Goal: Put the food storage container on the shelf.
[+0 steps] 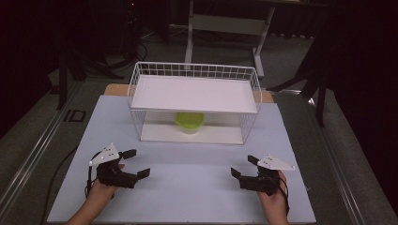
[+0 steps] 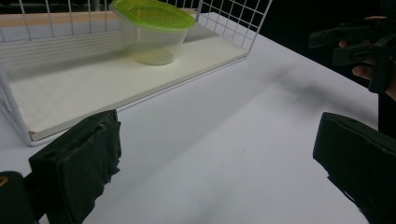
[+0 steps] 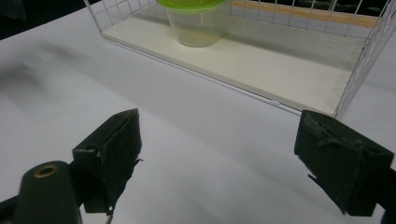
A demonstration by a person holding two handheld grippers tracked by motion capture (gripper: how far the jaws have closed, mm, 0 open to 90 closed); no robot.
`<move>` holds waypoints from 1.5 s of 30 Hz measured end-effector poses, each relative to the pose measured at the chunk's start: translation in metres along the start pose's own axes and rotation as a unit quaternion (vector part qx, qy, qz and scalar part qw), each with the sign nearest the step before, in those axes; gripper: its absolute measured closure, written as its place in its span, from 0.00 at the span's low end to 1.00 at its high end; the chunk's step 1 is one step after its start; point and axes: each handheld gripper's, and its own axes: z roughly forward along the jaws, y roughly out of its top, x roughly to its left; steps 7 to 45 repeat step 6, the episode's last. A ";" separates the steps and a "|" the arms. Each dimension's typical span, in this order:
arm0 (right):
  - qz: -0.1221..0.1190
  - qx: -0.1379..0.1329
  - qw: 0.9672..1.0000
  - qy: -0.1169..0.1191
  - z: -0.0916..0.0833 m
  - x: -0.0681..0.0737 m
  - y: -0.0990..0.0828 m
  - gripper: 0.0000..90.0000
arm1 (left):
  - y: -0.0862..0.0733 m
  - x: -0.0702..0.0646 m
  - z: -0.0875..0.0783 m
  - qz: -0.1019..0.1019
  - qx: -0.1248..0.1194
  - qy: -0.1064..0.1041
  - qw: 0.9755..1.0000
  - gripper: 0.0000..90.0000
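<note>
**A:** So where's the tub sitting right now?

**B:** The clear tub with the green lid (image 1: 189, 121) is on the bottom board of the white wire basket (image 1: 141, 79), roughly in the middle and toward the back. There's a white shelf board (image 1: 195, 93) lying across the basket right above it, so from the high view you only catch the tub through the open front. In your left gripper view the tub (image 2: 152, 32) is up at the top, lid on, standing upright. Same in the right gripper view (image 3: 196, 21).

**A:** And your fingers, what are they doing?

**B:** Both sets are spread wide with nothing between them. Your left gripper (image 1: 136, 164) has its black fingers (image 2: 81, 158) far apart, just bare white surface (image 1: 187, 187) in the gap. Right gripper (image 1: 244, 166) is the same deal, its fingers (image 3: 112, 144) wide apart over bare surface, touching nothing.

**A:** How far off the tub are they?

**B:** Well apart from it. Both grippers are out in front of the basket, near your edge of the surface, one at each front corner of it, more or less. The tub lies ahead, between the two.

**A:** Hand pose?

**B:** Your left hand (image 1: 101, 190) and right hand (image 1: 272, 199) come in from the bottom, each holding its gripper low, angled inward and forward toward the basket.
</note>
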 end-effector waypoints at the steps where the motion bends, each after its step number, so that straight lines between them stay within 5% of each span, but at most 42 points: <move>1: 0.000 -0.002 1.000 0.000 0.000 0.000 0.000 0.16 | 0.000 0.000 0.000 -0.003 0.002 0.000 1.000 0.02; 45: -0.011 0.003 1.000 0.002 0.001 0.002 -0.001 0.16 | -0.003 -0.001 0.000 0.001 0.005 0.001 1.000 0.02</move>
